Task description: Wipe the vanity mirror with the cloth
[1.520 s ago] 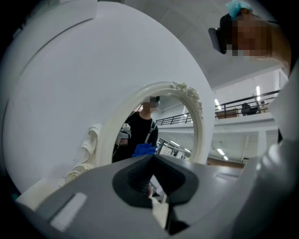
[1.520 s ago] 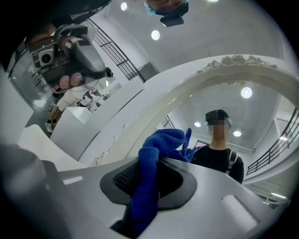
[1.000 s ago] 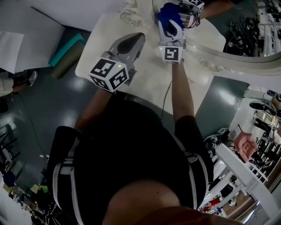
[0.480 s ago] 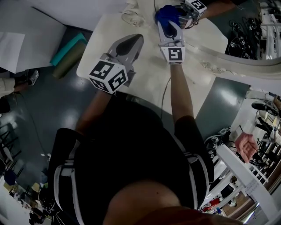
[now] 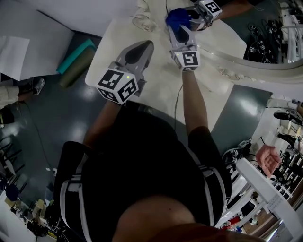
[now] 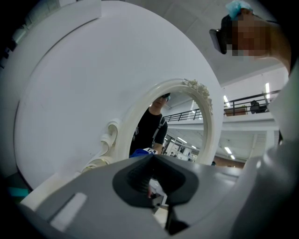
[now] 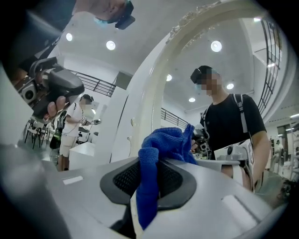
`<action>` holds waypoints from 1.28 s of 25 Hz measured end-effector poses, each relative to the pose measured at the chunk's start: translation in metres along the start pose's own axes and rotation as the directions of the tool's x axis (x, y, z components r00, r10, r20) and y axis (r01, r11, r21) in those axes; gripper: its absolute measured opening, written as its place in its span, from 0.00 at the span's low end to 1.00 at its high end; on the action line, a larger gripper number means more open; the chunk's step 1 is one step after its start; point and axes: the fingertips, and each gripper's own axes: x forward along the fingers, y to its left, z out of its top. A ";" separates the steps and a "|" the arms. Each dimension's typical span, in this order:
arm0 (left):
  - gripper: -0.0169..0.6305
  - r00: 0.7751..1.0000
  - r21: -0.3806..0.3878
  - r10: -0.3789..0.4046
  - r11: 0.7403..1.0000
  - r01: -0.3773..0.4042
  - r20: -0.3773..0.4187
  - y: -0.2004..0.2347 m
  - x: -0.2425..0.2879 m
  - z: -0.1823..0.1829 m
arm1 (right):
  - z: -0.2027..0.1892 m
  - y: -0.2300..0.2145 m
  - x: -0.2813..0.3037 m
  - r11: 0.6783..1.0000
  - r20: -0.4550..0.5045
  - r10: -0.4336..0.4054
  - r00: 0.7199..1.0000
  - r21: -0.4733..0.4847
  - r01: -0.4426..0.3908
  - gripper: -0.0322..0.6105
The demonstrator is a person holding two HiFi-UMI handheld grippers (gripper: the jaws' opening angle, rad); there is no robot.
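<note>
large indoor hall, workshop type. evidence: high ceiling (image 7: 149, 23) with recessed lights (image 7: 110, 45), mezzanine railing (image 6: 243, 111), glossy grey floor (image 5: 57, 123), gear (image 5: 283, 134) crowding the edges.

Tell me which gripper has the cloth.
The right gripper: a blue cloth is pinched between its jaws. The left gripper is shut on nothing.

The right gripper (image 5: 178, 26), clamped on the blue cloth (image 5: 174, 18), swings its tip a little to the left across the vanity mirror (image 5: 258, 29), so the cloth now sits slightly farther from the reflected marker cube (image 5: 209, 7).
</note>
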 end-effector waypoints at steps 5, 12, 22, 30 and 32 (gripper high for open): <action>0.04 1.000 0.002 -0.015 1.000 0.015 0.012 -0.005 -0.006 0.001 | 0.020 0.010 -0.012 0.992 0.048 -0.029 0.998 0.127 0.023 0.17; 0.04 0.999 0.022 -0.038 0.999 0.038 0.010 -0.022 -0.003 0.001 | 0.050 0.035 -0.039 0.986 0.048 -0.055 0.997 0.162 0.046 0.17; 0.04 0.995 0.037 -0.096 0.995 0.097 -0.012 -0.034 0.010 0.001 | 0.068 0.036 -0.084 0.946 0.039 -0.194 0.980 0.273 0.177 0.17; 0.04 0.989 0.029 -0.140 0.990 0.141 -0.052 -0.048 0.028 -0.022 | 0.072 -0.005 -0.146 0.877 -0.013 -0.397 0.918 0.289 0.383 0.17; 0.04 0.987 0.031 -0.149 0.988 0.151 -0.068 -0.043 0.028 -0.024 | 0.071 -0.008 -0.153 0.855 -0.034 -0.436 0.899 0.296 0.426 0.17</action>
